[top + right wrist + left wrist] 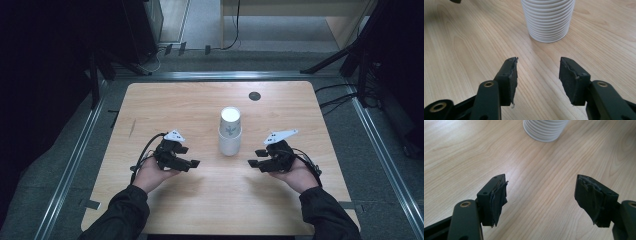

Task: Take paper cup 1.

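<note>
Cups (230, 131), nested in one tall white stack, stand at the centre of the high view on the bare table (165, 102), well apart from both claws. The left gripper (192, 163) sits lower left of the stack, its jaws spread wide with nothing between them. The right gripper (252, 162) sits lower right, jaws parted less far, a clear gap showing, also empty. In each gripper view the ribbed stack (545, 130) (548, 18) stands at the top edge, beyond the jaws. The likely risk: the stack is tall and light, so a sideways nudge from one jaw would tip it. Pinching too hard could crush the thin walls or lift several cups together.
</note>
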Demonstrator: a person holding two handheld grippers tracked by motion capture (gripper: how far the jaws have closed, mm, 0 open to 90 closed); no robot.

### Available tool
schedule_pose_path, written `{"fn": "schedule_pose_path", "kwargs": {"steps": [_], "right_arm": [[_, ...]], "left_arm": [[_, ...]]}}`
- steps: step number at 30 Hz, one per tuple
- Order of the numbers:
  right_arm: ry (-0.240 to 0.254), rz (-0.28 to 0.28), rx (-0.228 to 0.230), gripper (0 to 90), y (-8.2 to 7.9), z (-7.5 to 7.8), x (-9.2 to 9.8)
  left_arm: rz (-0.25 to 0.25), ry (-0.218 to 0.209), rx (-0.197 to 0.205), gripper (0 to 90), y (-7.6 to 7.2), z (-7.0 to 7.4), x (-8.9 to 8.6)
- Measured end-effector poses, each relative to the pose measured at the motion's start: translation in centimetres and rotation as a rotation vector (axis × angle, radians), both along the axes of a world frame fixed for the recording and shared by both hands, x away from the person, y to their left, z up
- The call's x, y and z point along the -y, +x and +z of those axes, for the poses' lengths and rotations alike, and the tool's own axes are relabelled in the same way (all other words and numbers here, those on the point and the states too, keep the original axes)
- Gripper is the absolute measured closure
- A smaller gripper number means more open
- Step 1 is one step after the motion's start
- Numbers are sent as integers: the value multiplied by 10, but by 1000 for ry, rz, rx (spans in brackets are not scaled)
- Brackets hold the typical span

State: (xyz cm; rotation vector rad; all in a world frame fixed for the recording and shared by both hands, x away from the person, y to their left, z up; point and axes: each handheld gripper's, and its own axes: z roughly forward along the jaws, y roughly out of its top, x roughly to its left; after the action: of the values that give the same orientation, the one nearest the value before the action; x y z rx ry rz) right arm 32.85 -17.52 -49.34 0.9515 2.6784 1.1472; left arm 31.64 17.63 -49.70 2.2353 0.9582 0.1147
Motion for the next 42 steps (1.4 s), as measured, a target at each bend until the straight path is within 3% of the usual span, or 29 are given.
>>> {"fn": "schedule_pose_path", "kwargs": {"steps": [4,8,10,15,19,23,28,36,42], "right_arm": [[-5,20,-12,479,0,-1,-3],[-8,38,-6,480,-1,-2,-5],[-14,53,-27,486,-2,-3,-7],[-11,42,-44,458,-2,-3,-9],[-3,48,-13,457,-2,-1,-7],[-3,46,-28,452,-2,-1,-5],[-41,91,15,461,-2,-4,-7],[-53,120,5,463,-3,-5,-9],[-30,116,43,432,-1,13,-7]], "left_arm": [[-5,-25,-13,259,0,0,-1],[-4,-17,-15,259,1,-1,-1],[-3,-13,-17,259,2,-1,-2],[-15,-21,-10,259,2,-2,-1],[-25,-16,-18,259,3,-4,1],[-39,-26,-25,259,4,-4,1],[-41,-23,-26,259,4,-6,0],[-48,-32,-27,259,2,-5,-1],[-63,-26,-25,259,-1,-4,-2]]}}
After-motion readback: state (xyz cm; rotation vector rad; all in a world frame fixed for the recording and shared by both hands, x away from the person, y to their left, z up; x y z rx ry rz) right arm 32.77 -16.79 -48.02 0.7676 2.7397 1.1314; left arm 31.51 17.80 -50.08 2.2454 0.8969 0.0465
